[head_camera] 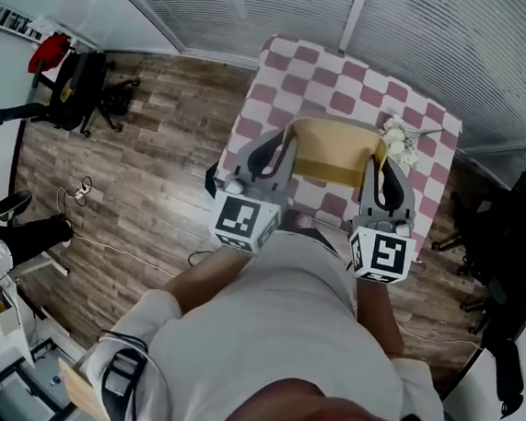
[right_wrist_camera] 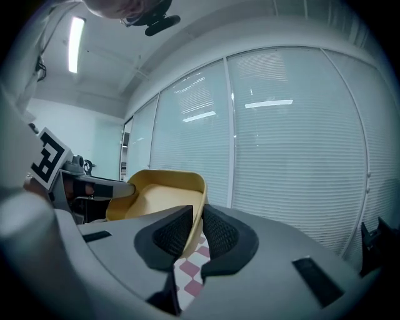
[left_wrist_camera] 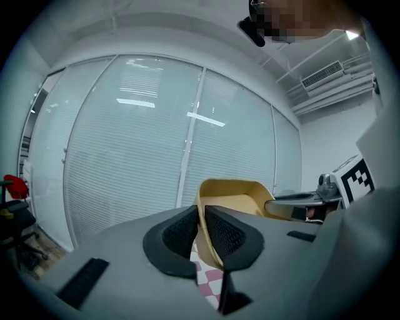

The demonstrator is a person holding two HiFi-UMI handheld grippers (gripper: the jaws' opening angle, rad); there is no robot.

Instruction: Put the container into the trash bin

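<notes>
Forearms reach forward side by side from the person's white shirt (head_camera: pixel 269 344), nearly level and only slightly tipped down, towards the near edge of the table (head_camera: pixel 349 84). Each one ends behind a marker cube, the left cube (head_camera: pixel 243 222) and the right cube (head_camera: pixel 384 254) standing just short of that edge.

Beyond the cubes, the left gripper (head_camera: pixel 284 150) and the right gripper (head_camera: pixel 374 169) point across the table and face each other's side of the container (head_camera: pixel 333 152). The yellow container sits between them over the near half of the table. Whether its base touches the pink-and-white checked cloth is hard to tell.

In the left gripper view, the left gripper (left_wrist_camera: pixel 201 215) has its ribbed pads pinched on the container's (left_wrist_camera: pixel 234 194) thin left wall, with checked cloth showing below. In the right gripper view, the right gripper (right_wrist_camera: pixel 199 219) is clamped the same way on the container's (right_wrist_camera: pixel 159 194) right wall.

Farther on, white flowers (head_camera: pixel 401 140) lie near the table's far right corner. Slatted blinds (head_camera: pixel 264 11) rise behind the table's far edge.
</notes>
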